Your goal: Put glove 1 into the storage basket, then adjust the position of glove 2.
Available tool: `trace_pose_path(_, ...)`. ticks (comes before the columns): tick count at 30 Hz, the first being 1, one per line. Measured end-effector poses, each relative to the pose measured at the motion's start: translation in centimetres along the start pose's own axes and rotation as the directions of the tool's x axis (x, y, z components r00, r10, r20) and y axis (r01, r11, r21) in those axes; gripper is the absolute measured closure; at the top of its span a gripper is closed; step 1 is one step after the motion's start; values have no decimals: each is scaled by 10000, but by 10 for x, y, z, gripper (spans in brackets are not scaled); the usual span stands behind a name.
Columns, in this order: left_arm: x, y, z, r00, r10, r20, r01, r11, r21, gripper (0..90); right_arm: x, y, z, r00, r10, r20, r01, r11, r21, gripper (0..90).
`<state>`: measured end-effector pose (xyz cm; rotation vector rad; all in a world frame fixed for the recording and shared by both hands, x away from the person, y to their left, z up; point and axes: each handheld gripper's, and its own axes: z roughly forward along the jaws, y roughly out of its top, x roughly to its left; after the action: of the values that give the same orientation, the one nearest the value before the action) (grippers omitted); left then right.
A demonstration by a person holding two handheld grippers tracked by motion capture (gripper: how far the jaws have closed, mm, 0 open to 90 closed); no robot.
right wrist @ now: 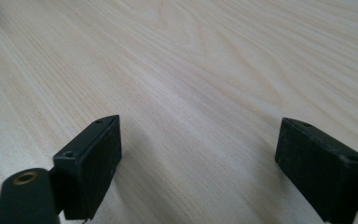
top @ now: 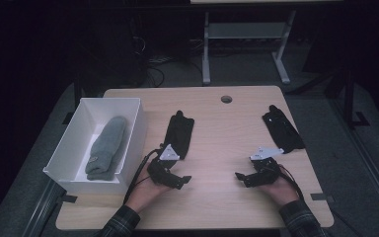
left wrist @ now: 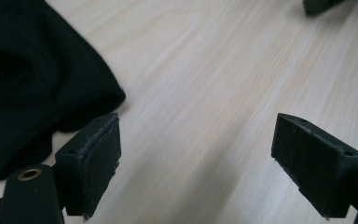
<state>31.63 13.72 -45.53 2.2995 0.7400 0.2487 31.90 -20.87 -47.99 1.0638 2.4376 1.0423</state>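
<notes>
A black sock [top: 179, 132] lies flat on the wooden table [top: 222, 133] left of centre. My left gripper [top: 181, 180] rests open just below it, jaws pointing right; the sock [left wrist: 32, 79] fills the upper left of the left gripper view, beside the left pad [left wrist: 95, 158]. A second black sock [top: 282, 129] lies at the right side. Below and left of it, my right gripper [top: 241, 176] stands open with its jaws pointing left. In the right gripper view, bare wood shows between the wide-apart pads [right wrist: 93, 163]. A grey sock [top: 107, 147] lies in the white box [top: 137, 129].
The white box sits at the table's left edge. A round cable hole [top: 226, 98] is near the far edge. Beyond the table stand the legs of a white desk frame [top: 244, 44] on grey carpet. Bare wood lies between the two grippers.
</notes>
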Motion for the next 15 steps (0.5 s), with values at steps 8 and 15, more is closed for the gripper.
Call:
trace_pose_path(8,-1,-11,7,9993,367,-88,-363,9982,482,134,-11,10,-13,9968,-15,796,25,9999,-123,412)
trace_pose_path(15,7,-24,6,9995,296,-137,-303,9982,-517,128,-53,19,-36,9723,336,2314,-197,9979,-622,900)
